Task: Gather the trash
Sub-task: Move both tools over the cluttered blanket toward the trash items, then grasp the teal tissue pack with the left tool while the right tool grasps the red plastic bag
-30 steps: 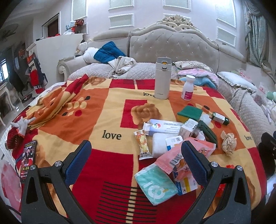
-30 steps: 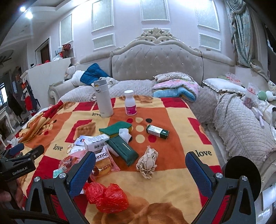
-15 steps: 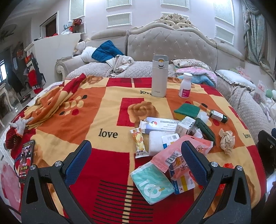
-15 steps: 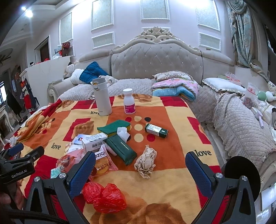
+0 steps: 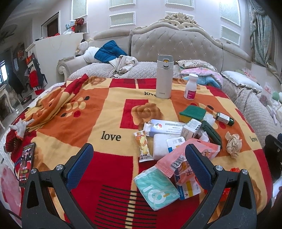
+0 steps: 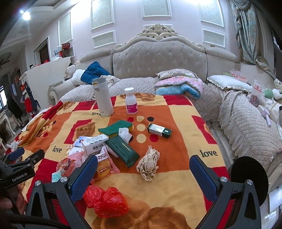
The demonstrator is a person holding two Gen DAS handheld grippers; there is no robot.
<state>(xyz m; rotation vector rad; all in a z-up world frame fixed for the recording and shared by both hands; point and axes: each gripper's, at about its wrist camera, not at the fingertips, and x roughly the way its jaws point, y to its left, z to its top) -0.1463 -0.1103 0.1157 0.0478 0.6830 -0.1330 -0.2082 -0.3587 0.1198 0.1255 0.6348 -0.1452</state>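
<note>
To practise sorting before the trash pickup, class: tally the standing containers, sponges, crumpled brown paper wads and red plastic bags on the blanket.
Standing containers: 2, the flask and the pill bottle
Sponge: 1
Crumpled brown paper wad: 1
Red plastic bag: 1
Total: 5

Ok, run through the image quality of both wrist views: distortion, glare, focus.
Left wrist view: strong fisheye bending with black corners; the blanket is evenly lit and sharp, and the medicine box shows a small glare spot. Right wrist view: the same barrel distortion; a ceiling light flares at upper left; the crumpled paper is in focus, while the near gripper fingers look slightly soft.
</note>
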